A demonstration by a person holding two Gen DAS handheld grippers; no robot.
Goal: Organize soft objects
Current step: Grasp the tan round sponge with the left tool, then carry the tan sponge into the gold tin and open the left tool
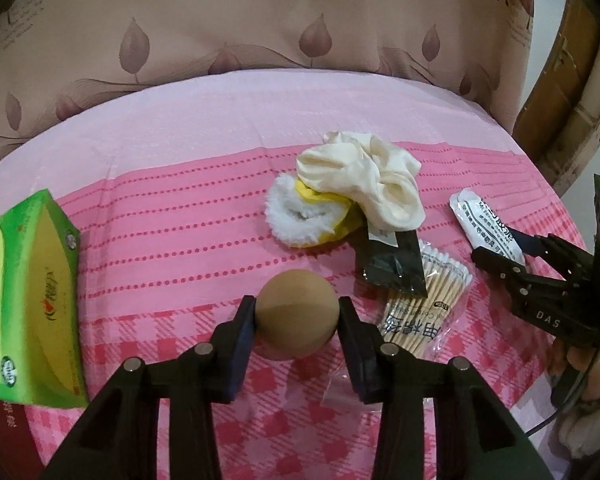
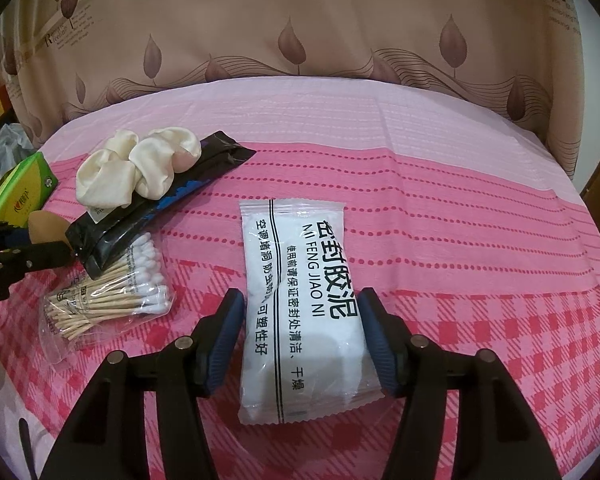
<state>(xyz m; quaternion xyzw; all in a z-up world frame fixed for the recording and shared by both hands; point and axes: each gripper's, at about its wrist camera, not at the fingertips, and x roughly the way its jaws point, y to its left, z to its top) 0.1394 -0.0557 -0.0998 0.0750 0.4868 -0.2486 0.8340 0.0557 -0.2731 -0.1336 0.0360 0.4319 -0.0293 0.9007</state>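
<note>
The left gripper has its jaws closed on a brown sponge ball; both pads press its sides. The ball sits low on the pink cloth of the bench, just in front of the cream cloth bundle, which is our landmark. A fluffy white and yellow thing peeks out from under the bundle. A black packet and a bag of cotton swabs lie just beside the bundle, nearer the ball.

The right gripper has its jaws around a white putty packet, well to the right of the bundle. Its pads seem to touch the packet's edges, so it looks held.

This looks like the picking-up step. Next, I think the ball should be lifted gently and put with the other soft things by the bundle, without squashing it.
</note>
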